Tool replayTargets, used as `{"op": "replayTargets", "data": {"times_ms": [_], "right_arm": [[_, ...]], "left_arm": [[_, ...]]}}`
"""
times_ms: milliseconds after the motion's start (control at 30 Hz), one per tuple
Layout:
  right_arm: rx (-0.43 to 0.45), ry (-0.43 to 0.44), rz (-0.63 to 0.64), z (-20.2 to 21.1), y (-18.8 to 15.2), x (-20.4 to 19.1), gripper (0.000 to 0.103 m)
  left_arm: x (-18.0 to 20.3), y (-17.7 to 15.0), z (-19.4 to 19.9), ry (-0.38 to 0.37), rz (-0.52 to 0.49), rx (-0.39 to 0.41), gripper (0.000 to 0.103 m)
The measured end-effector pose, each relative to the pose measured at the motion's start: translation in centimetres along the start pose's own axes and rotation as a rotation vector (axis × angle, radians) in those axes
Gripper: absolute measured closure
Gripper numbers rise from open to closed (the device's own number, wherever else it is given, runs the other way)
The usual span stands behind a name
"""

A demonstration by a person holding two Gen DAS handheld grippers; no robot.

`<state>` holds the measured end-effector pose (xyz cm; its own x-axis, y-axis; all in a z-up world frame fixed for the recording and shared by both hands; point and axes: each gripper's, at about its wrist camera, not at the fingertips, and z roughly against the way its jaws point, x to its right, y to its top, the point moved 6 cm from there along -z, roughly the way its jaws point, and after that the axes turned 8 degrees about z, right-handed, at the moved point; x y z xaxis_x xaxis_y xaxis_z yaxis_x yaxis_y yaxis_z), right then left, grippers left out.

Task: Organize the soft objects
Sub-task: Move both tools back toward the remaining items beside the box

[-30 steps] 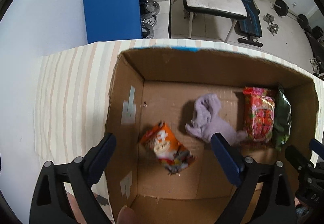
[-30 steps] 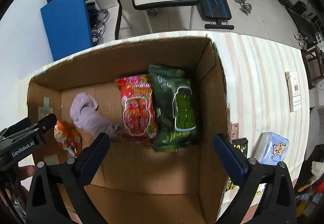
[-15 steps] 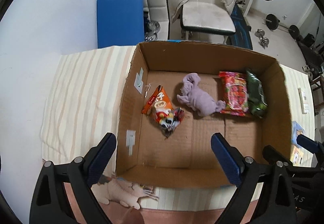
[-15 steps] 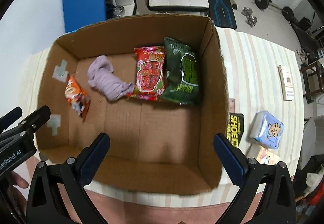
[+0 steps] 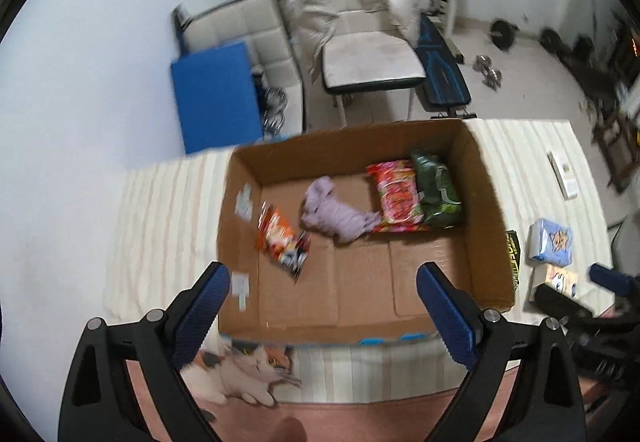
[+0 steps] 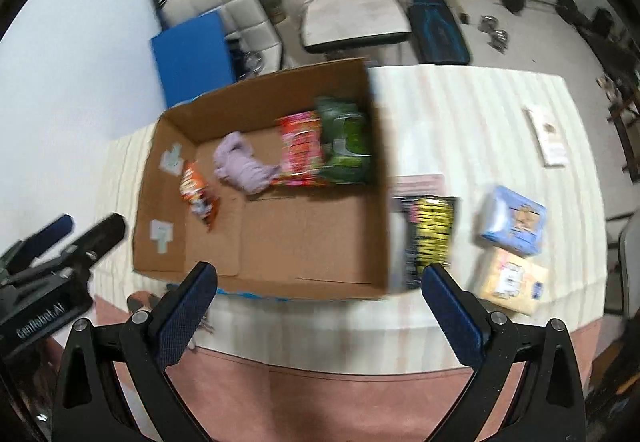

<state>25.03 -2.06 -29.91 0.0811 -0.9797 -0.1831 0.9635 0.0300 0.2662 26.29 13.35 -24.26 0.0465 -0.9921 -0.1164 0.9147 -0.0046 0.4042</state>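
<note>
**Packing soft goods: four in the box, three still out**

Hovering above the near edge of the cardboard box [image 5: 486,210], the left gripper [image 5: 324,316] and the right gripper [image 6: 320,308] both stand spread wide with nothing between their jaws. Inside the box lie an orange snack bag [image 5: 282,238], a lilac cloth [image 5: 338,214], a red packet [image 5: 398,194] and a green packet [image 5: 436,188], the last two side by side against the far right wall. On the striped worktop [image 6: 460,114], just beside the box's right wall, a black-and-yellow pouch [image 6: 430,234] waits, with a blue tissue pack [image 6: 514,220] and a yellow pack [image 6: 510,280] further right, touching each other.

The risks from here look modest but real. The pouch lies flat against the box wall, so a gripper coming down may catch the cardboard and shove the box. The two packs touch, so pinching one could drag its neighbour towards the worktop's edge. Both views are blurred, so exact gaps are hard to judge.
</note>
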Motion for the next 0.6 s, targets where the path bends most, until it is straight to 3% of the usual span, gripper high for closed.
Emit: {"op": "replayTargets", "data": {"times_ms": [200, 300, 433, 600], "right_arm": [[-0.095, -0.124, -0.25, -2.5, -3.4, 14.3, 0.0], [-0.166, -0.117, -0.372, -5.4, -5.5, 18.9, 0.0], [-0.23, -0.055, -0.472, -9.5, -7.6, 21.5, 0.0], [-0.27, -0.049, -0.476, -12.4, -8.4, 21.6, 0.0]], "left_arm": [[11.5, 3.1, -1.8, 0.045, -0.27, -0.003, 0.007], [17.0, 4.0, -3.6, 0.075, -0.4, -0.01, 0.007], [23.4, 4.0, -6.9, 0.105, -0.567, -0.078, 0.007], [28.6, 2.0, -11.8, 0.128, -0.713, -0.246, 0.007]]}}
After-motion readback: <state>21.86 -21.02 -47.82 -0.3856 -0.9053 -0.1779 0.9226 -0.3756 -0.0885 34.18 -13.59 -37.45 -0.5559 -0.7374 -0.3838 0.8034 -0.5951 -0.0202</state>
